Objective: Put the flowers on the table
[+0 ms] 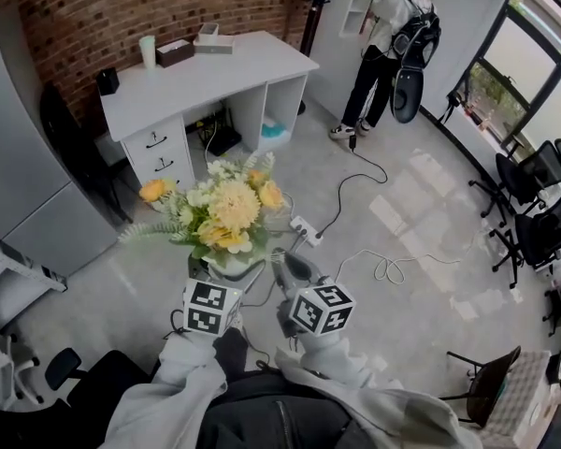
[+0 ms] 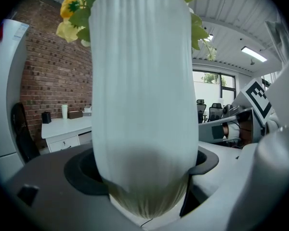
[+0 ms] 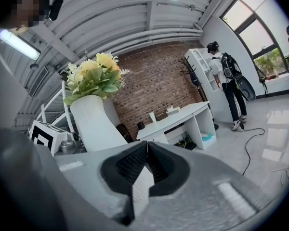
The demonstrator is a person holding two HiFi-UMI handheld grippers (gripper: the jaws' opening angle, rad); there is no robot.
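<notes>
A white ribbed vase with yellow and white flowers is held in the air above the floor, with my left gripper shut around its lower body. In the right gripper view the same vase and its flowers stand to the left. My right gripper is shut with nothing in it, just right of the vase in the head view. The white table stands ahead by the brick wall.
On the table are a white cup, a dark box and a small black object. A power strip and cables lie on the floor. A person with a backpack stands at the back right. Office chairs stand right.
</notes>
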